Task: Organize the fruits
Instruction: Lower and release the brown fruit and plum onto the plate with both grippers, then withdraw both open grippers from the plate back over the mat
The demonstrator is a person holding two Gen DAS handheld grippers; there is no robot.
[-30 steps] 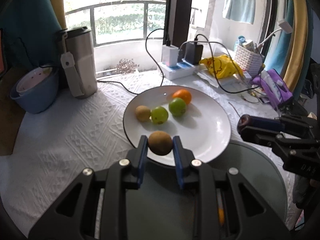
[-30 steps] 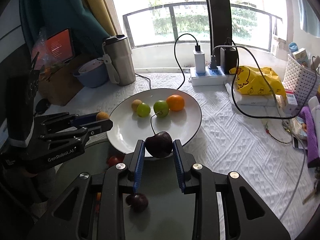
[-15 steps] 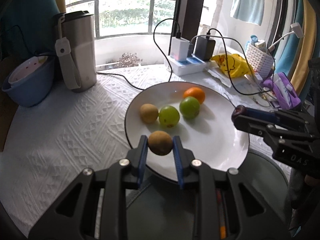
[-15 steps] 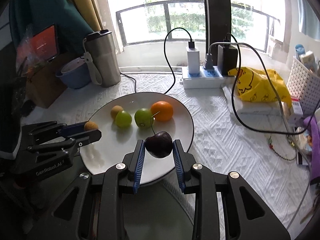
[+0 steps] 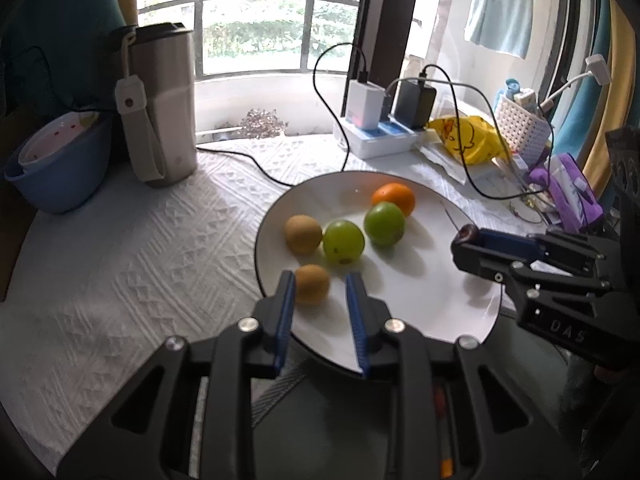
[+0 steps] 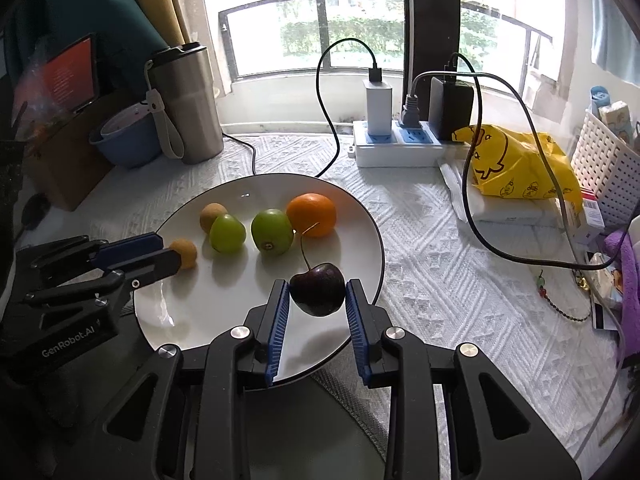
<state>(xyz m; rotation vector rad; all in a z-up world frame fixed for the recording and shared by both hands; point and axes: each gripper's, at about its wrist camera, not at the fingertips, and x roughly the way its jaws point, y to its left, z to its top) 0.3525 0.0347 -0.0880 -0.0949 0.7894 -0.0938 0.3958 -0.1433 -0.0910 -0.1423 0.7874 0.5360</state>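
Observation:
On the white plate [image 5: 420, 304] lie an orange [image 5: 394, 198], two green fruits [image 5: 343, 241] and a brown fruit [image 5: 303, 233]. A second small brown fruit [image 5: 312, 285] rests on the plate between my left gripper's [image 5: 320, 280] blue pads. It sits against the left pad, with a gap to the right one, so the jaws are slightly open. My right gripper [image 6: 318, 286] is shut on a dark cherry [image 6: 317, 289] with a long stem and hangs over the plate's [image 6: 192, 320] near right part.
A steel tumbler [image 5: 160, 104] and a blue bowl [image 5: 56, 164] stand at the back left. A power strip [image 5: 376, 140] with chargers and trailing cables, a yellow bag [image 5: 466, 140], a white basket [image 5: 520, 128] and purple items crowd the back right. The white cloth left of the plate is bare.
The brown fruit has slipped out of my left gripper's pads and now sits lower, on the plate. My right gripper has carried the cherry further in over the plate.

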